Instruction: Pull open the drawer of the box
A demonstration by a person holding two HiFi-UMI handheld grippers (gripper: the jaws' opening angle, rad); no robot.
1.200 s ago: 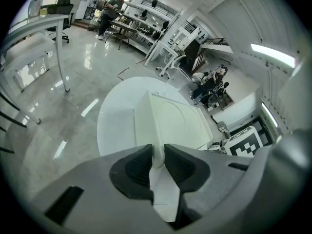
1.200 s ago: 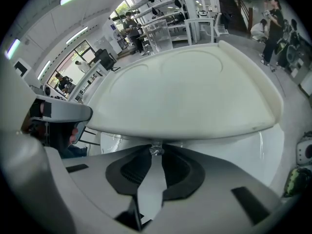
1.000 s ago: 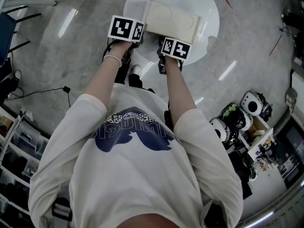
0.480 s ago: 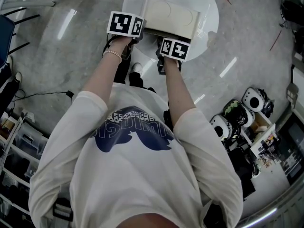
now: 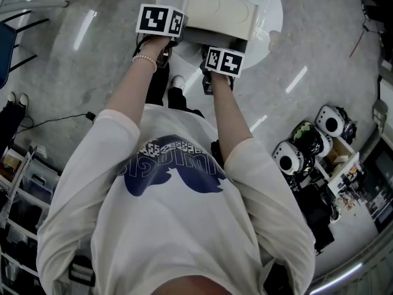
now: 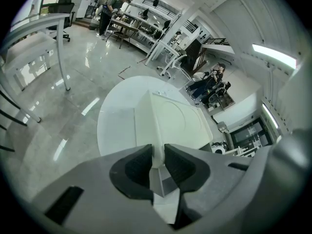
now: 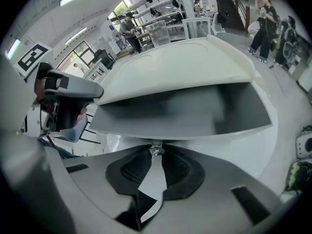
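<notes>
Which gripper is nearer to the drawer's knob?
Right. The right gripper pinches the knob at the drawer front; the left gripper clamps the box at its left corner, off to the side.

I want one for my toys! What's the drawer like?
The drawer is grey, smooth, wide and shallow, plastic by its look. It sits partly pulled out of the cream box on the round white table. The right gripper pinches the tiny shiny knob at its front middle.
</notes>
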